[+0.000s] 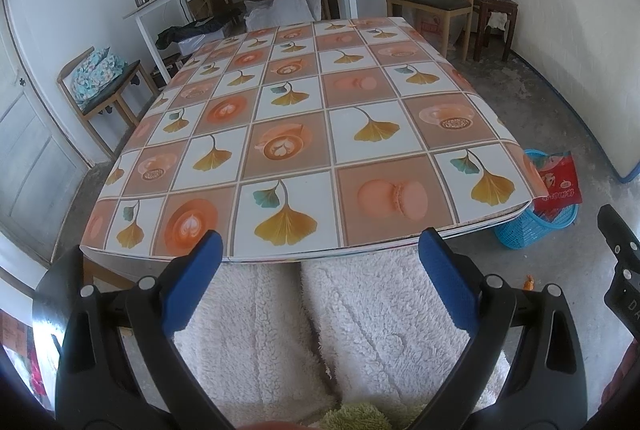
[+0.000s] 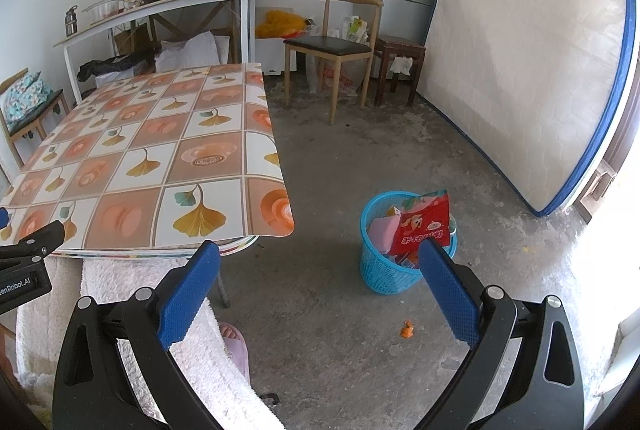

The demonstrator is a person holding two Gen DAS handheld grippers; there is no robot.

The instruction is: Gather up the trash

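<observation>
2 grippers, fingers apart | "enRobot.AI" on left gripper (image 2: 24, 250) | red wrapper (image 2: 424, 226) atop basket (image 2: 384, 270)

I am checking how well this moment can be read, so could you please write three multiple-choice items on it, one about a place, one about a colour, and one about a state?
1. Where does the trash basket stand?
A. On the table
B. On the floor beside the table's corner
C. On the chair seat

2. What colour is the basket?
A. Blue
B. Green
C. White

3. How do the two grippers stand?
A. Both open and holding nothing
B. Both shut on wrappers
C. Left shut on a wrapper, right open

Answers:
1. B: the right wrist view shows it on the concrete floor, off the corner of the table.
2. A: its mesh wall is bright blue, with a red snack bag sticking out of it.
3. A: the left gripper and right gripper both show fingers spread wide with nothing between them.
</observation>
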